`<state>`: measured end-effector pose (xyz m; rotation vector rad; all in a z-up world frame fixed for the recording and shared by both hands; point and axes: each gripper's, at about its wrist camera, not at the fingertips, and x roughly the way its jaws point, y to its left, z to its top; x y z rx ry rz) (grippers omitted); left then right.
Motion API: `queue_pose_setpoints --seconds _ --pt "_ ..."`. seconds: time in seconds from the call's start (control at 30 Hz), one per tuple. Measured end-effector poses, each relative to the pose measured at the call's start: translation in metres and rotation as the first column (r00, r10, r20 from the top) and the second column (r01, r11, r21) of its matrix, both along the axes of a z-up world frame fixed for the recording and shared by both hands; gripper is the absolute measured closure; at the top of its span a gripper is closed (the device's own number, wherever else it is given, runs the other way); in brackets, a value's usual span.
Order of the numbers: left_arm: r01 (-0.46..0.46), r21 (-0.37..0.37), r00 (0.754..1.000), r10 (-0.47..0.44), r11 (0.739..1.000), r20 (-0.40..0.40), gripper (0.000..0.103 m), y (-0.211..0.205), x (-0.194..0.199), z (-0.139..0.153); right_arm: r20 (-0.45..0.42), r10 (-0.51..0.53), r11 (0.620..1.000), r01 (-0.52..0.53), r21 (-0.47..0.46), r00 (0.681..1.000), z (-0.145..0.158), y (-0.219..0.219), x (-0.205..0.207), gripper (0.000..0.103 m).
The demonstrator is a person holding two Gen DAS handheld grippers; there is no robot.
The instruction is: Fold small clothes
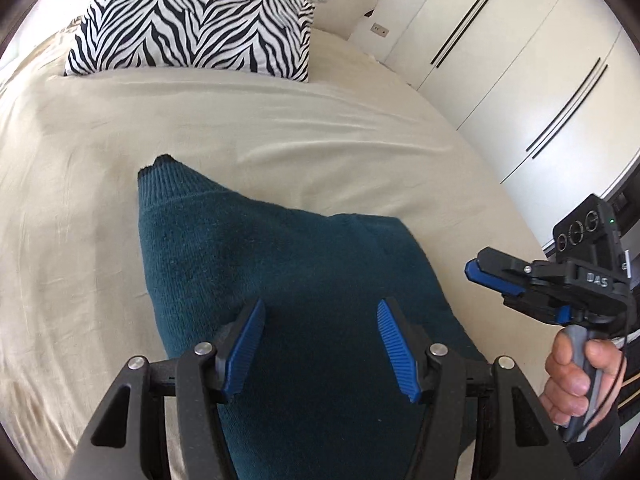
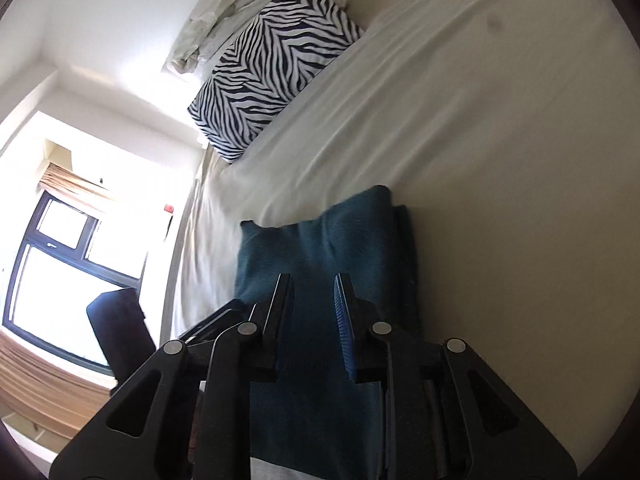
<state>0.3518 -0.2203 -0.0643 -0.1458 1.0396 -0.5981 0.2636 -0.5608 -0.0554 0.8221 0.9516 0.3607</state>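
A folded dark teal knit garment [image 1: 288, 272] lies on the cream bed sheet [image 1: 120, 152], a ribbed cuff pointing toward the pillow. My left gripper [image 1: 320, 340] hovers over its near part, jaws wide open and empty. My right gripper shows in the left wrist view [image 1: 496, 276] at the garment's right edge, held by a hand. In the right wrist view the right gripper [image 2: 314, 320] is tilted sideways over the same garment [image 2: 320, 248], jaws apart with nothing between them.
A zebra-print pillow [image 1: 192, 24] lies at the head of the bed, crumpled white linen [image 2: 224, 12] behind it. White wardrobe doors [image 1: 520, 60] stand to the right of the bed. A window [image 2: 52, 260] and a dark object [image 2: 120, 328] are beyond the bed's far side.
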Motion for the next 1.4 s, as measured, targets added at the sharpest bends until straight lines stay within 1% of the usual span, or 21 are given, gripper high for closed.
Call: queue_pose_setpoints --seconds 0.07,0.13,0.23,0.33,0.4,0.47,0.53,0.57,0.6,0.67,0.77,0.87,0.9,0.97,1.03,1.1,1.13,1.2,1.23,1.33,1.4 --pt "-0.003 0.0 0.999 0.003 1.0 -0.049 0.042 -0.002 0.009 -0.017 -0.024 0.048 0.999 -0.048 0.011 0.999 -0.003 0.018 0.02 0.083" --pt "-0.006 0.002 0.999 0.006 1.0 -0.043 0.043 -0.003 0.01 -0.023 -0.071 0.062 0.998 -0.063 -0.012 0.996 -0.014 0.033 0.038 0.083" --pt "0.002 0.035 0.999 0.0 0.999 -0.042 0.043 -0.009 0.012 -0.027 -0.174 0.047 0.998 -0.054 -0.031 0.984 -0.052 0.04 0.053 0.083" --pt "0.012 0.07 1.0 -0.01 0.998 -0.023 0.043 -0.015 0.012 -0.03 -0.133 0.031 0.999 -0.029 0.023 0.991 -0.071 0.034 0.057 0.087" --pt "0.011 0.076 1.0 -0.011 0.997 -0.007 0.042 -0.016 0.01 -0.032 -0.113 0.03 0.998 -0.024 0.055 0.993 -0.075 0.029 0.052 0.087" --pt "0.012 0.087 1.0 -0.013 0.996 0.01 0.042 -0.018 0.008 -0.033 -0.116 0.025 0.999 -0.019 0.049 0.993 -0.073 0.026 0.05 0.087" --pt "0.01 0.099 1.0 -0.012 0.995 0.018 0.042 -0.019 0.006 -0.033 -0.121 -0.001 1.0 0.001 0.001 0.993 -0.06 0.025 0.041 0.083" --pt "0.01 0.104 1.0 -0.012 0.995 0.021 0.042 -0.02 0.005 -0.033 -0.109 -0.014 0.999 0.01 -0.032 0.994 -0.049 0.025 0.033 0.083" --pt "0.009 0.107 1.0 -0.012 0.994 0.024 0.042 -0.021 0.004 -0.032 -0.085 -0.008 0.999 0.005 -0.042 0.996 -0.039 0.026 0.024 0.083" --pt "0.009 0.116 0.999 -0.013 0.993 0.036 0.042 -0.021 0.002 -0.032 -0.044 0.031 0.999 -0.031 -0.017 0.999 -0.02 0.028 0.0 0.083" --pt "0.004 0.125 0.998 -0.011 0.992 0.055 0.042 -0.023 -0.001 -0.032 -0.031 0.066 0.997 -0.067 -0.037 0.997 -0.009 0.033 -0.035 0.083" --pt "0.003 0.142 0.997 -0.014 0.99 0.076 0.041 -0.025 -0.005 -0.033 -0.1 0.083 0.992 -0.092 -0.085 0.991 -0.032 0.033 -0.056 0.083" --pt "0.004 0.151 0.996 -0.017 0.989 0.084 0.041 -0.026 -0.006 -0.033 -0.103 0.086 0.995 -0.092 -0.05 0.991 -0.043 0.028 -0.063 0.084" --pt "0.007 0.159 0.996 -0.022 0.987 0.092 0.041 -0.027 -0.007 -0.034 -0.062 0.075 0.997 -0.074 0.022 0.995 -0.056 0.017 -0.073 0.087" --pt "0.007 0.16 0.995 -0.023 0.987 0.096 0.041 -0.027 -0.007 -0.034 -0.03 0.065 0.997 -0.064 0.048 0.997 -0.062 0.01 -0.082 0.087" --pt "0.006 0.158 0.995 -0.021 0.987 0.096 0.041 -0.026 -0.008 -0.032 -0.03 0.045 0.997 -0.043 0.061 0.999 -0.062 0.009 -0.088 0.087" --pt "0.001 0.154 0.995 -0.016 0.988 0.097 0.041 -0.024 -0.01 -0.029 -0.033 0.037 0.998 -0.035 0.049 0.999 -0.058 0.01 -0.092 0.083" --pt "-0.018 0.164 0.994 0.0 0.986 0.106 0.041 -0.019 -0.02 -0.02 -0.019 0.038 0.999 -0.038 0.022 0.999 -0.045 0.015 -0.098 0.083" --pt "-0.031 0.166 0.993 0.012 0.986 0.115 0.042 -0.015 -0.029 -0.013 -0.003 0.047 0.999 -0.047 0.016 0.999 -0.038 0.018 -0.103 0.083" --pt "-0.037 0.12 0.991 0.02 0.992 0.136 0.042 -0.002 -0.068 0.003 0.033 0.075 0.997 -0.076 0.032 0.997 -0.027 0.022 -0.124 0.083" --pt "-0.01 0.153 0.989 -0.013 0.988 0.147 0.042 -0.004 -0.09 -0.005 0.001 0.094 0.996 -0.094 0.005 0.996 -0.037 0.023 -0.135 0.081"
